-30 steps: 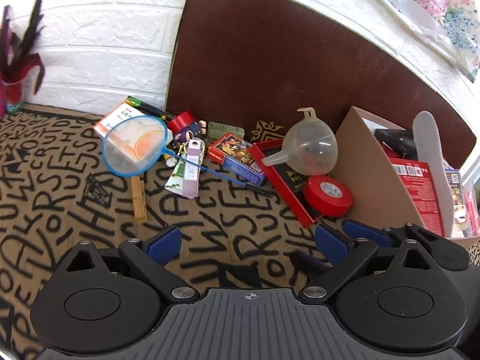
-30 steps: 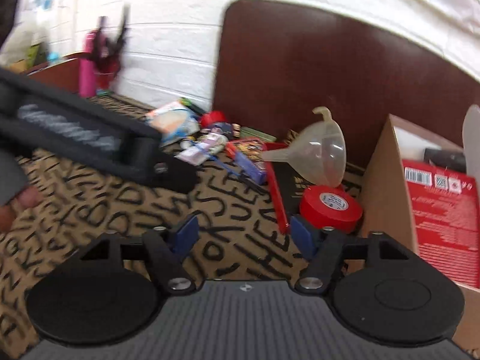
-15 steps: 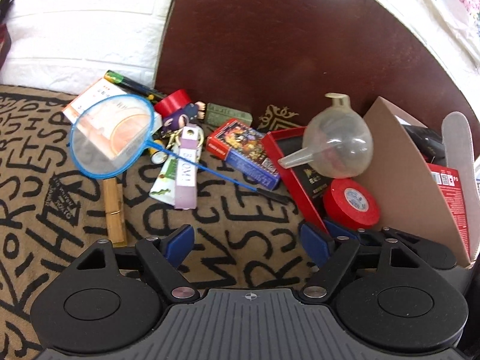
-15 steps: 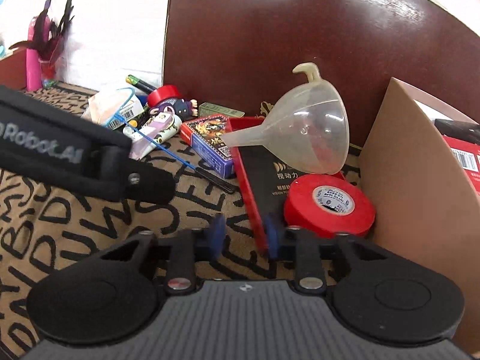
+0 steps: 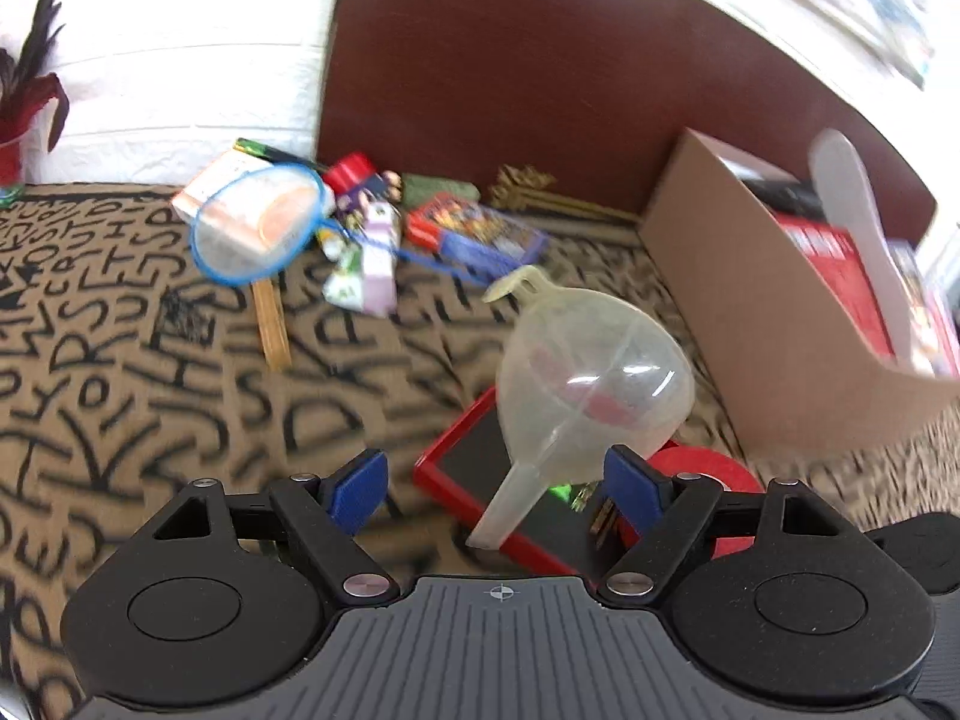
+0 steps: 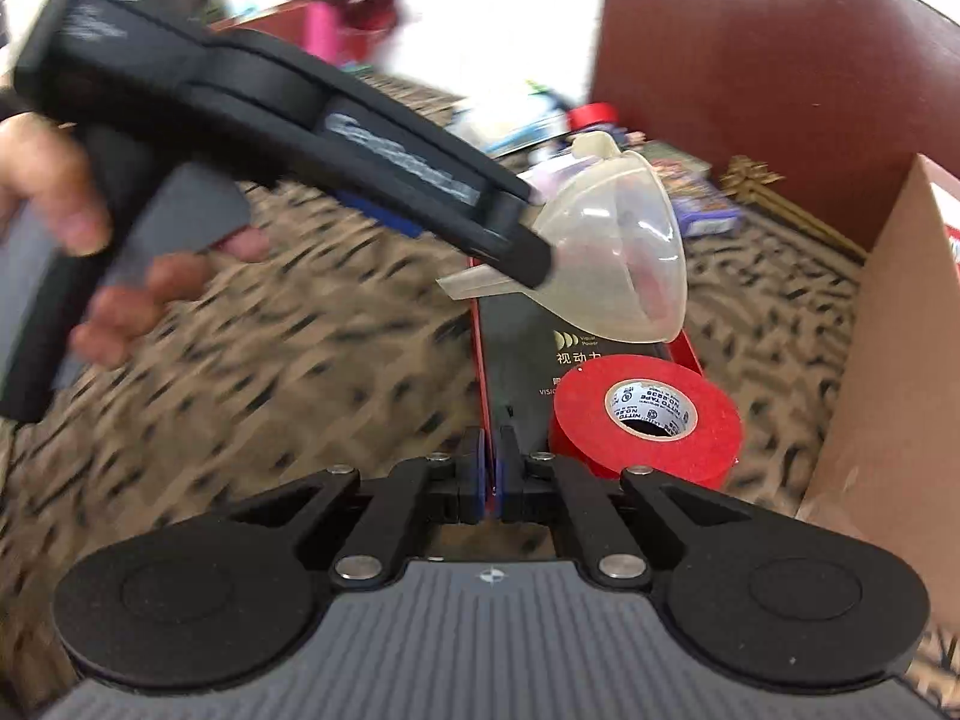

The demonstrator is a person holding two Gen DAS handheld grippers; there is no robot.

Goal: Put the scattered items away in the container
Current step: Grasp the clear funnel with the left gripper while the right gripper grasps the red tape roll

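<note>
The letter-print tablecloth [image 5: 120, 372] is smeared by motion, and its words cannot be made out. At 3 o'clock in the left wrist view stands the cardboard box [image 5: 750, 324], cut off by the frame. The contents are only partly seen: a red carton and a pale flat piece sticking up.

In the right wrist view the left gripper [image 5: 495, 480] comes in from 10 o'clock, held by a hand [image 6: 60, 192]. The lettering on its side is too blurred to read. Its jaws stand wide and have just been closing a little. The funnel's spout lies between them, and the pads do not press on it.

The red-rimmed black box [image 6: 522, 348] lies flat, half covered, and reads "Visual Power" with Chinese characters. The right gripper [image 6: 491, 468] is clamped tight on the box's near red edge.

The translucent funnel [image 5: 594, 372] rests on that box, beside the cardboard box. In the left wrist view its long axis runs from 7 to 1 o'clock, spout towards 7.

The red tape roll [image 6: 645, 414] sits just at the funnel's 6 o'clock, its core marked "NITTO TAPE".

At 10 o'clock the blue net [image 5: 258, 228] and small packets are blurred.
</note>
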